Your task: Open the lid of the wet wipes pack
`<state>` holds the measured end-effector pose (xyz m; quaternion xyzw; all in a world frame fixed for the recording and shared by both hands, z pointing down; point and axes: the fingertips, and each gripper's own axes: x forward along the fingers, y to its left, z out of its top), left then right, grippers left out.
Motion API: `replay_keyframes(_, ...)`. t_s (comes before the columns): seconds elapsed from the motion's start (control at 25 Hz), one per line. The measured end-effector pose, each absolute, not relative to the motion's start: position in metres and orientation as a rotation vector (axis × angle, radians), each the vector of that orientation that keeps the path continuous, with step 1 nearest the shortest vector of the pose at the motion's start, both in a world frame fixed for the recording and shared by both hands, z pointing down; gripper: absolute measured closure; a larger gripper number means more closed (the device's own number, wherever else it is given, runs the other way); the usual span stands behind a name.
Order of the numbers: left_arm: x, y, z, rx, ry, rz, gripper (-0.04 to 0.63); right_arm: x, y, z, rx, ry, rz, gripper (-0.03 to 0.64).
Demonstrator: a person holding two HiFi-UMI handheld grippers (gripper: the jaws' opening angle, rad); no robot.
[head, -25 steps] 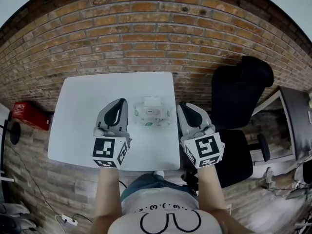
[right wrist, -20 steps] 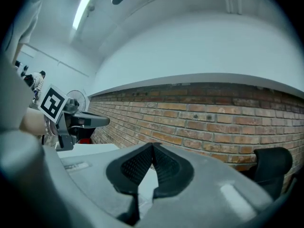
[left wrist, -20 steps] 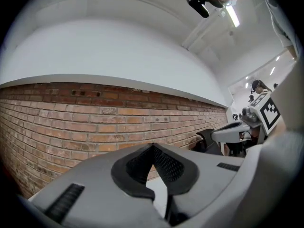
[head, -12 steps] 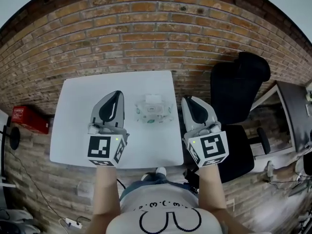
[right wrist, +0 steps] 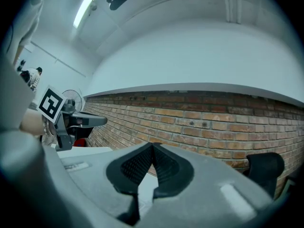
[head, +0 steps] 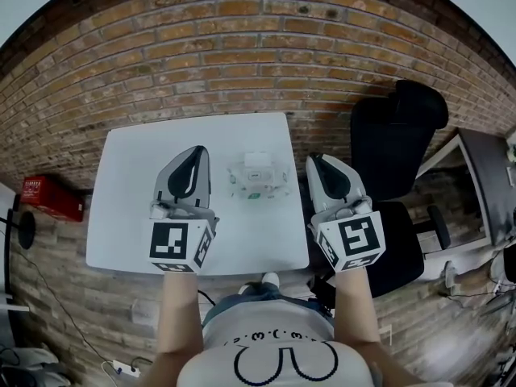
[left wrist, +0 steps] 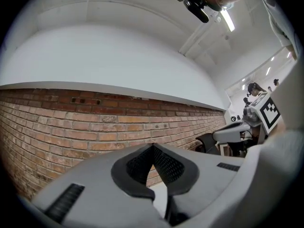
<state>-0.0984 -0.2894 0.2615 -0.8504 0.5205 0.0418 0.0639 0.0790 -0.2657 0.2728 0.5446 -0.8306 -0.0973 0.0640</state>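
Note:
A white wet wipes pack (head: 258, 177) with a small white lid on top lies on the white table (head: 129, 184), toward its right side. My left gripper (head: 196, 151) hangs above the table to the left of the pack, jaws shut with nothing between them. My right gripper (head: 315, 160) is held to the right of the pack, over the table's right edge, also shut and empty. Both point level at the brick wall; in the left gripper view the left gripper (left wrist: 153, 147) and in the right gripper view the right gripper (right wrist: 152, 146) show closed tips. The pack is hidden in both gripper views.
A brick wall (head: 242, 63) runs behind the table. A black office chair (head: 399, 147) stands right of the table, close to my right gripper. A red box (head: 48, 193) sits on the floor at the left. A desk corner (head: 476, 192) is at far right.
Both grippers have risen a little and shifted slightly forward beside the pack. Their jaws stayed shut. The pack has not moved on the table.

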Motion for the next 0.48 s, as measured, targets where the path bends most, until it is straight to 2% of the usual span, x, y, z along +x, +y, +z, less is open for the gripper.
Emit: replay_keyframes(0.48,-0.1067,-0.2881,0.262,-2.567,1.573,0.133,0.597,0.072,-0.267,0.2801,1.621,-2.508,-0.278,0.618)
